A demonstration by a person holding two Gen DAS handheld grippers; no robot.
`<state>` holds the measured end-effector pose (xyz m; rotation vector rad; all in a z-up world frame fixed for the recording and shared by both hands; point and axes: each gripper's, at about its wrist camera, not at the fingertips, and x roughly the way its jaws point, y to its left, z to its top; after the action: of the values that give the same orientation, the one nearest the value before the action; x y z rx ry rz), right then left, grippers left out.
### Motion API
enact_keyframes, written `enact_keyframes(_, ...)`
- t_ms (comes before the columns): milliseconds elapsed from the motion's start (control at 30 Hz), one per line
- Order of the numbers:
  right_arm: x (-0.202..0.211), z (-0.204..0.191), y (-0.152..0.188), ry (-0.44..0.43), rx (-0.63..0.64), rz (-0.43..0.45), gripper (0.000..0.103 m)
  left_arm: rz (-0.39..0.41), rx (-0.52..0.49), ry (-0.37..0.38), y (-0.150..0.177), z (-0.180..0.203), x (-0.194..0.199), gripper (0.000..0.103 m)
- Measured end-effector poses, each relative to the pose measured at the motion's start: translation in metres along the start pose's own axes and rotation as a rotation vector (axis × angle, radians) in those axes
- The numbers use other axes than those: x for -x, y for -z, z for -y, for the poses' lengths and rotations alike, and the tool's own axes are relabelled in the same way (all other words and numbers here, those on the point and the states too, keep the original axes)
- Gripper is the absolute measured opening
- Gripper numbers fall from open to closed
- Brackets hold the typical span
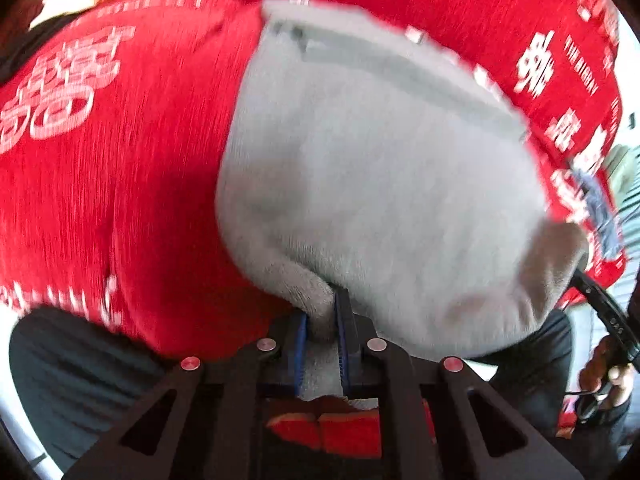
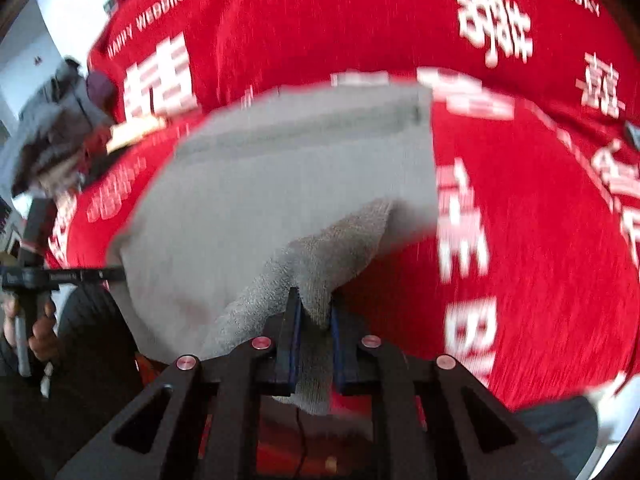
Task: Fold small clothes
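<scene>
Above red printed cloth (image 1: 120, 200), grey garment (image 1: 380, 200) hung between left gripper (image 1: 322, 320) & right gripper (image 2: 314, 316), both clamped on its edge; thin bite could slip w/ fast swing

Indoors, probably a home or a plain room set up for recording. Red cloth (image 2: 520, 200) printed with white Chinese characters and "HAPPY WEDDING" spread wide as the work surface. White walls (image 2: 24, 52) beyond the cloth's far left edge. Blurred clutter (image 2: 52, 136) beside that same edge, too smeared to identify.
</scene>
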<state>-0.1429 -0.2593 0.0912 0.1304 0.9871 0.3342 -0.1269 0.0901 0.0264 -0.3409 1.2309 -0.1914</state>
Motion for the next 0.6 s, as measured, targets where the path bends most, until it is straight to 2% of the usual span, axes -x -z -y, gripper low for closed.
enact_keyframes(67,0.001,0.006,-0.021,0.001,0.000,0.046,0.014,0.079,-0.006,0.014,-0.027,-0.001,0.009,0.014)
enact_keyframes(133,-0.015,0.008,-0.039,0.000,-0.023,0.054,0.014,0.118,0.001,0.016,-0.048,-0.002,0.005,0.014)
enact_keyframes(233,-0.041,0.017,-0.050,0.001,-0.030,0.017,0.014,0.060,0.069,0.034,-0.071,-0.017,-0.021,0.014)
enact_keyframes(333,-0.056,0.028,-0.046,-0.014,-0.070,-0.034,0.020,0.070,0.098,0.083,-0.062,-0.021,-0.014,0.022)
enact_keyframes(367,-0.056,0.032,-0.043,-0.024,-0.092,-0.038,0.020,0.066,0.104,0.092,-0.050,-0.024,-0.009,0.041)
enact_keyframes(400,-0.055,0.037,-0.040,-0.038,-0.110,-0.039,0.026,0.062,0.111,0.091,-0.047,-0.026,-0.008,0.077)
enact_keyframes(433,-0.052,0.041,-0.036,-0.057,-0.120,-0.036,0.031,0.075,0.119,0.077,-0.040,-0.027,-0.005,0.090)
enact_keyframes(467,-0.050,0.043,-0.033,-0.068,-0.118,-0.032,0.033,0.103,0.125,0.066,-0.034,-0.029,-0.001,0.095)
enact_keyframes(500,-0.046,0.043,-0.028,-0.078,-0.105,-0.029,0.037,0.124,0.119,0.064,-0.027,-0.029,0.000,0.095)
enact_keyframes(533,-0.045,0.044,-0.025,-0.083,-0.094,-0.033,0.042,0.110,0.098,0.079,-0.021,-0.029,0.000,0.095)
enact_keyframes(600,-0.045,0.042,-0.019,-0.096,-0.073,-0.050,0.044,0.081,0.088,0.096,-0.008,-0.028,-0.005,0.095)
